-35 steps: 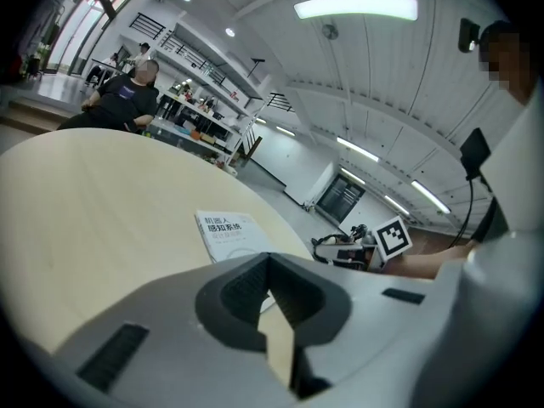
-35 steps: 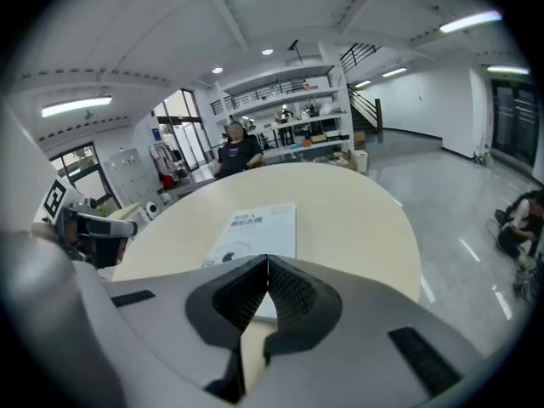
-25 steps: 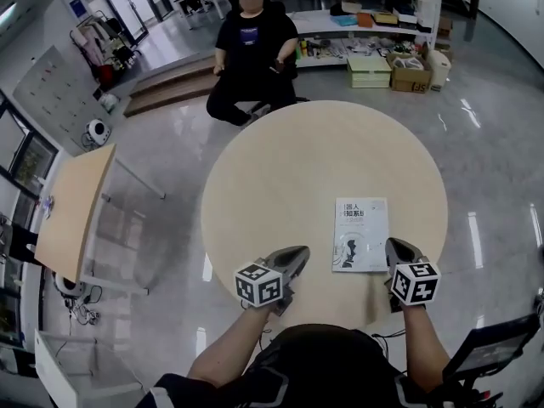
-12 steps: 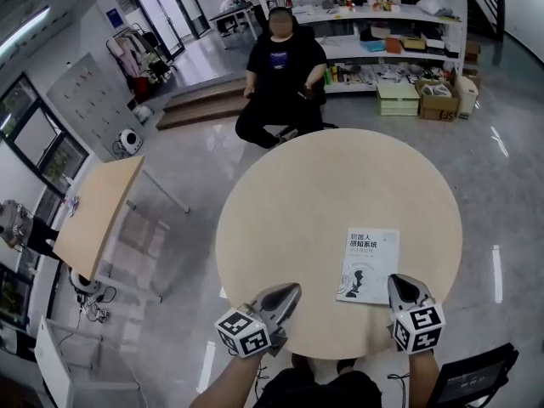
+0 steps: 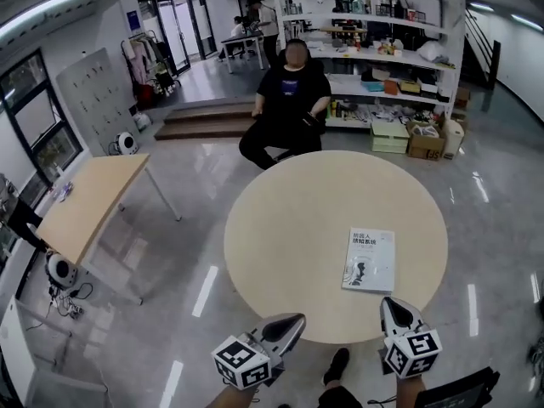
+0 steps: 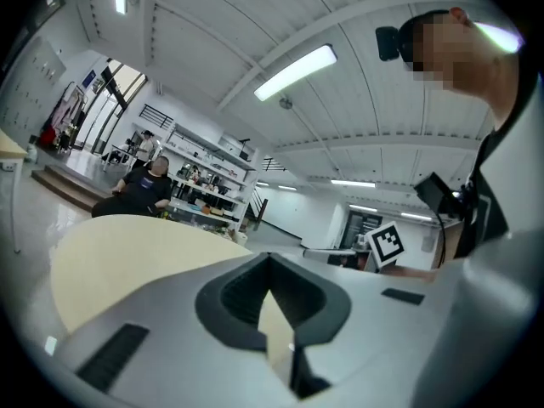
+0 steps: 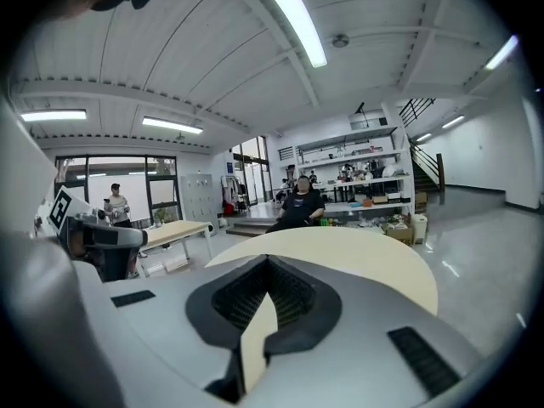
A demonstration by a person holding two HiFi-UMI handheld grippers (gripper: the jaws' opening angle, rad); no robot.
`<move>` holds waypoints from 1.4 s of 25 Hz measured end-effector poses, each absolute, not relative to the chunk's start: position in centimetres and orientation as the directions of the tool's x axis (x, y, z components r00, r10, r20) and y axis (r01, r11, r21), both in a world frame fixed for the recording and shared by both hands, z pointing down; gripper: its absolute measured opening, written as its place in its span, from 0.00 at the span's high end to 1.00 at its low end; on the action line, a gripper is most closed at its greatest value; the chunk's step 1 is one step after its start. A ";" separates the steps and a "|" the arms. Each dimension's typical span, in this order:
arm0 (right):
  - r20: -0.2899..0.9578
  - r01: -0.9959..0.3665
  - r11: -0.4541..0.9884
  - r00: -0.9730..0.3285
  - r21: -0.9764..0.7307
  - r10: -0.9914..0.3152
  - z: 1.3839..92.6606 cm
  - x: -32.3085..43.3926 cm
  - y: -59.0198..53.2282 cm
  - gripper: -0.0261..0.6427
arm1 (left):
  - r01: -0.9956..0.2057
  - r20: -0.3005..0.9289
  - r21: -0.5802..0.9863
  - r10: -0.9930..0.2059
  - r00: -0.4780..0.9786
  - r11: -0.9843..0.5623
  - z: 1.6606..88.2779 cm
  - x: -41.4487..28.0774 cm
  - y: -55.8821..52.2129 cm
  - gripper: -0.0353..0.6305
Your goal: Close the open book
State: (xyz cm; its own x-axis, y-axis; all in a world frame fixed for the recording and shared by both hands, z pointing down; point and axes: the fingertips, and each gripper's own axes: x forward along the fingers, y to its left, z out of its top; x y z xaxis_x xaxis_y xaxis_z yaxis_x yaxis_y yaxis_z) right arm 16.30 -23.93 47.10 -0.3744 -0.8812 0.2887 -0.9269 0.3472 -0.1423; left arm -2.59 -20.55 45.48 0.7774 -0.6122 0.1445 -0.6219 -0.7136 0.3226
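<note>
A white book point(image 5: 369, 260) lies closed, cover up, on the right near part of the round beige table point(image 5: 297, 245). Both of my grippers hang off the table's near edge, apart from the book. The left gripper point(image 5: 292, 320) is shut with nothing in it, near the edge's middle. The right gripper point(image 5: 390, 305) is shut and empty too, just below the book's near end. In the left gripper view the closed jaws point(image 6: 270, 266) look across the tabletop point(image 6: 127, 245). The right gripper view shows its closed jaws point(image 7: 270, 269) over the table point(image 7: 357, 249); the book is hidden there.
A person in black point(image 5: 291, 100) sits beyond the table's far side. A smaller wooden table point(image 5: 89, 202) stands to the left. Shelves point(image 5: 382, 49) and cardboard boxes point(image 5: 423, 138) line the back. A dark chair point(image 5: 463, 388) shows at the bottom right.
Both grippers have drawn back and up from the tabletop to beyond its near edge, and the head view has pulled away. The book has stayed closed and in place.
</note>
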 end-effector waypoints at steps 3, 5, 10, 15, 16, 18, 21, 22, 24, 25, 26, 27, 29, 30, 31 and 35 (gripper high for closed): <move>0.285 -0.941 0.306 -0.337 -0.148 -0.898 45.8 13.2 -17.5 0.96 | -0.617 0.152 0.345 -0.607 0.780 -0.707 45.4 -6.2 -14.9 0.96; 0.286 -0.944 0.295 -0.325 -0.145 -0.901 44.8 11.9 -13.6 0.96 | -0.598 0.153 0.359 -0.587 0.795 -0.717 45.2 -7.2 -11.4 0.96; 0.254 -0.931 0.341 -0.363 -0.129 -0.896 42.4 10.8 -6.2 0.96 | -0.566 0.135 0.334 -0.556 0.820 -0.754 43.6 -7.4 -4.1 0.96; 0.224 -0.903 0.418 -0.429 -0.097 -0.875 41.7 10.3 0.5 0.96 | -0.601 0.104 0.318 -0.604 0.790 -0.733 42.2 -7.2 1.9 0.96; 0.226 -0.896 0.435 -0.442 -0.084 -0.868 41.9 10.4 2.2 0.96 | -0.606 0.093 0.317 -0.612 0.786 -0.730 41.8 -6.9 3.3 0.96; 0.220 -0.887 0.455 -0.460 -0.077 -0.860 42.3 11.1 5.7 0.96 | -0.606 0.071 0.303 -0.617 0.784 -0.735 41.2 -5.6 6.5 0.96; 0.192 -0.875 0.472 -0.484 -0.109 -0.854 42.1 12.4 10.9 0.96 | -0.618 0.071 0.290 -0.627 0.776 -0.731 40.3 -4.1 11.1 0.96; 0.188 -0.869 0.482 -0.495 -0.111 -0.848 41.7 12.8 12.2 0.96 | -0.626 0.076 0.294 -0.635 0.769 -0.722 39.9 -3.7 12.3 0.96; 0.198 -0.860 0.499 -0.510 -0.106 -0.837 40.8 13.9 15.2 0.96 | -0.638 0.083 0.303 -0.647 0.758 -0.708 39.2 -2.6 15.1 0.96; 0.198 -0.858 0.502 -0.513 -0.108 -0.835 40.4 14.4 16.8 0.96 | -0.640 0.084 0.300 -0.649 0.756 -0.707 39.0 -2.2 16.8 0.96; 0.187 -0.856 0.504 -0.517 -0.114 -0.836 40.0 14.7 18.2 0.96 | -0.642 0.084 0.293 -0.650 0.755 -0.708 38.9 -1.8 18.4 0.96; 0.172 -0.855 0.504 -0.518 -0.122 -0.838 39.6 14.9 19.4 0.96 | -0.643 0.085 0.287 -0.650 0.755 -0.710 38.8 -1.6 19.9 0.96; 0.151 -0.854 0.501 -0.518 -0.136 -0.842 39.1 15.0 21.4 0.96 | -0.643 0.093 0.281 -0.647 0.757 -0.712 38.8 -1.3 22.6 0.96; 0.148 -0.853 0.502 -0.519 -0.142 -0.841 38.9 14.8 22.5 0.96 | -0.642 0.100 0.279 -0.643 0.759 -0.715 38.8 -1.2 24.0 0.96; 0.149 -0.852 0.504 -0.522 -0.144 -0.840 38.9 14.6 23.6 0.96 | -0.639 0.106 0.276 -0.638 0.763 -0.718 39.0 -1.1 25.2 0.96; 0.139 -0.856 0.500 -0.515 -0.127 -0.846 39.0 13.2 27.9 0.96 | -0.619 0.105 0.266 -0.616 0.781 -0.739 39.8 -1.7 29.8 0.96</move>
